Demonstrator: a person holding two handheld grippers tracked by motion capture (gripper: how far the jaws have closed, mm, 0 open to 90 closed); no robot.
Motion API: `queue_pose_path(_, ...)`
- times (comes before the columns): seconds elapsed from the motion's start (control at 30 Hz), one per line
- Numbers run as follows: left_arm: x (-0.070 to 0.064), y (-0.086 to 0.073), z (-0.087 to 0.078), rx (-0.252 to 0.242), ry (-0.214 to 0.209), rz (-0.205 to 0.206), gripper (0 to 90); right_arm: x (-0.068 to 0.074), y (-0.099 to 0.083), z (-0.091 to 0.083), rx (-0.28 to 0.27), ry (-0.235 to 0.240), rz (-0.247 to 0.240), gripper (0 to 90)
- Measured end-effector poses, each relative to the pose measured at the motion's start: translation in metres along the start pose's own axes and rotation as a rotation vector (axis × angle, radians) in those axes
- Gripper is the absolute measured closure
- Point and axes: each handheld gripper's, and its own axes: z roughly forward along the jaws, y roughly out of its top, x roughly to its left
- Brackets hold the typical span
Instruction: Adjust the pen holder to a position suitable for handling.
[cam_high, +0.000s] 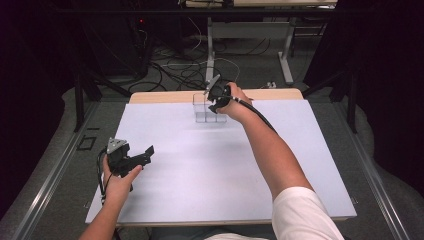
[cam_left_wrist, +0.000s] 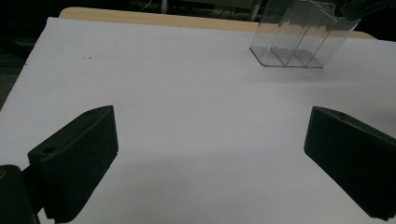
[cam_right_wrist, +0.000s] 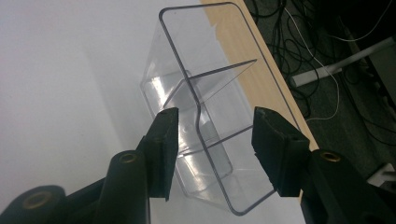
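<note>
**Right gripper over clear holder, left gripper idle**

Currently the clear plastic holder (cam_high: 209, 109) stands on the white table sheet (cam_high: 200, 165) at the far side, near the middle, just short of the bare wooden table edge (cam_high: 165, 96). It is transparent, with upright divider walls splitting it into compartments; how many, I can't say for sure.

The right gripper (cam_high: 216, 98) is at the far side, directly above and beside the holder's right part in the high view. In the right gripper view (cam_right_wrist: 212, 140) the jaws are partly open, a moderate gap, with one divider wall and a compartment of the clear plastic holder (cam_right_wrist: 205, 116) visible between them. The pads don't appear pressed on the plastic; whether either one touches a wall, cannot tell. Nothing gripped that I can see. The right forearm reaches across the sheet from the near right, cable trailing along it.

The left gripper (cam_high: 135, 157) is near left, over the sheet, well apart from the holder, held in the person's left hand (cam_high: 119, 182) with the grey three-cornered plate on top. In the left gripper view (cam_left_wrist: 210, 154) the jaws are wide open with bare white sheet between them, holding nothing. The holder (cam_left_wrist: 299, 42) sits far right in that view, with part of the right gripper at its top right corner.

Cables lie on the floor (cam_high: 175, 70) beyond the table.
</note>
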Motion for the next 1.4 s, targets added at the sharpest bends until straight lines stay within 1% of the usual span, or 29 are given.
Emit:
queue_pose_path(0.07,0.000,0.000,0.000,0.000,-0.001,0.000,3.1,0.000,0.000,0.003,-0.001,0.009,-0.010,50.9)
queue_pose_path(0.13,0.000,0.000,0.000,-0.002,-0.002,-0.003,3.1,0.001,0.000,0.006,-0.005,0.034,-0.018,52.7)
queue_pose_path(0.2,0.000,0.000,0.000,-0.002,-0.002,-0.004,3.2,0.003,0.001,0.008,0.002,0.046,-0.025,53.6)
queue_pose_path(0.23,0.001,0.000,0.000,0.009,-0.002,0.007,3.3,0.002,0.001,0.010,0.001,0.051,-0.039,54.4)
queue_pose_path(0.27,0.001,0.000,0.000,0.009,-0.002,0.008,3.3,0.004,0.001,0.011,0.003,0.061,-0.033,55.2)
queue_pose_path(0.33,0.002,0.000,0.000,0.010,-0.002,0.009,3.3,0.005,0.001,0.012,0.007,0.063,-0.031,55.4)
queue_pose_path(0.37,0.001,0.000,0.000,0.010,-0.004,0.002,3.4,0.005,0.001,0.014,0.011,0.074,-0.050,56.6)
queue_pose_path(0.4,0.001,0.000,0.000,0.010,-0.004,0.002,3.5,0.006,0.001,0.015,0.012,0.078,-0.051,56.9)
queue_pose_path(0.43,0.001,0.000,0.000,0.015,-0.006,0.010,3.5,0.006,0.001,0.016,0.015,0.087,-0.053,57.4)
queue_pose_path(0.47,0.001,0.000,0.000,0.015,-0.006,0.010,3.5,0.006,0.001,0.017,0.017,0.091,-0.061,58.1)
queue_pose_path(0.53,0.001,0.000,0.000,0.011,-0.005,0.012,3.6,0.007,0.001,0.017,0.021,0.094,-0.061,59.0)
queue_pose_path(0.57,0.001,0.000,0.000,0.011,-0.005,0.013,3.6,0.009,0.001,0.018,0.029,0.104,-0.067,60.2)
queue_pose_path(0.6,0.001,0.000,0.000,0.010,-0.006,0.014,3.6,0.009,0.001,0.018,0.029,0.104,-0.067,60.2)
queue_pose_path(0.63,0.001,-0.001,0.000,0.011,-0.005,0.013,3.7,0.010,0.001,0.019,0.030,0.090,-0.074,62.1)
queue_pose_path(0.7,0.001,-0.001,0.000,0.014,-0.005,0.012,3.8,0.010,0.001,0.018,0.029,0.091,-0.069,64.1)
queue_pose_path(0.73,0.001,-0.001,0.001,0.012,-0.005,0.014,3.8,0.009,0.001,0.017,0.033,0.089,-0.090,68.4)
queue_pose_path(0.8,0.001,-0.001,0.001,0.013,-0.005,0.014,3.9,0.010,0.001,0.016,0.034,0.095,-0.094,72.3)
queue_pose_path(0.87,0.001,-0.001,0.001,0.015,-0.005,0.014,3.9,0.010,0.001,0.015,0.039,0.100,-0.116,75.6)
queue_pose_path(0.9,0.000,-0.001,0.001,0.013,-0.005,0.009,4.0,0.011,0.001,0.014,0.041,0.101,-0.119,78.5)
queue_pose_path(0.93,0.000,-0.001,0.001,0.013,-0.005,0.009,4.0,0.011,0.001,0.014,0.041,0.101,-0.119,78.5)
queue_pose_path(0.97,0.000,-0.001,0.001,0.013,-0.005,0.009,4.0,0.011,0.001,0.013,0.047,0.105,-0.152,83.9)
queue_pose_path(1.0,0.000,-0.001,0.001,0.014,-0.005,0.009,4.0,0.011,0.001,0.013,0.046,0.113,-0.165,84.3)
queue_pose_path(1.07,0.000,-0.001,0.001,0.015,-0.005,0.011,4.1,0.013,0.001,0.013,0.050,0.110,-0.170,84.6)
queue_pose_path(1.13,0.000,-0.001,0.001,0.014,-0.005,0.012,4.1,0.014,0.002,0.012,0.060,0.105,-0.191,85.3)
queue_pose_path(1.2,0.000,-0.001,0.001,0.013,-0.006,0.013,4.1,0.016,0.003,0.011,0.067,0.105,-0.227,86.1)
queue_pose_path(1.3,0.000,-0.001,0.001,0.018,-0.005,0.013,4.1,0.018,0.004,0.011,0.055,0.097,-0.241,86.7)
queue_pose_path(1.33,0.000,-0.001,0.001,0.017,-0.004,0.013,4.2,0.018,0.004,0.010,0.069,0.098,-0.251,87.0)
queue_pose_path(1.37,0.000,-0.001,0.001,0.015,-0.004,0.013,4.2,0.018,0.004,0.009,0.076,0.089,-0.257,87.7)
queue_pose_path(1.4,0.000,-0.001,0.000,0.014,-0.003,0.013,4.2,0.018,0.004,0.009,0.076,0.089,-0.257,87.7)
